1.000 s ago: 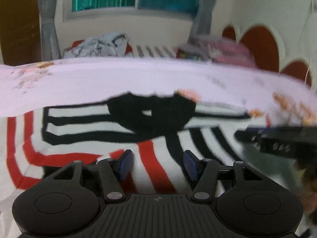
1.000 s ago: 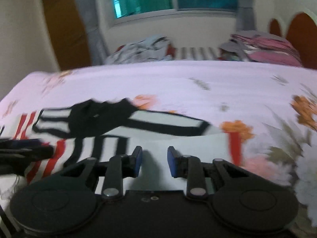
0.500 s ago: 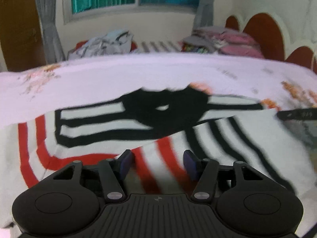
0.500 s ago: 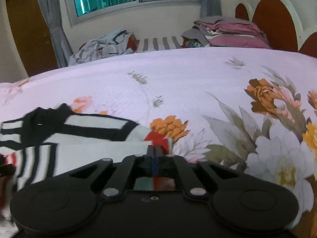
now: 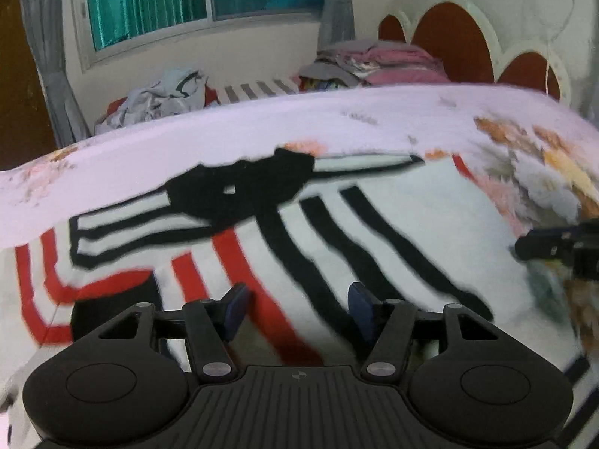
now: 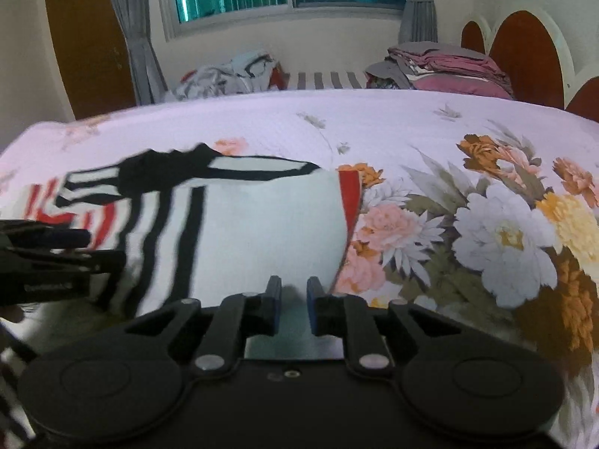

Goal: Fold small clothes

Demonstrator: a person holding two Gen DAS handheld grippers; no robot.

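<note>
A small white garment (image 5: 393, 217) with black and red stripes and a black collar lies spread on the floral bedspread (image 5: 224, 134). My left gripper (image 5: 297, 312) is open, its fingers low over the garment's near edge. In the right wrist view the garment (image 6: 262, 232) lies left of centre. My right gripper (image 6: 294, 308) is open with a narrow gap, over the garment's near right hem. Each gripper shows at the edge of the other's view.
A pile of loose clothes (image 6: 232, 75) and a stack of folded pink and grey laundry (image 6: 445, 69) lie beyond the bed's far edge, under the window. The bedspread (image 6: 486, 224) stretches right of the garment. A brown headboard (image 6: 524, 52) stands at the right.
My right gripper was shut on the garment's right hem half a second ago and has now opened. The garment lies spread wider to the right. My left gripper stayed open.
</note>
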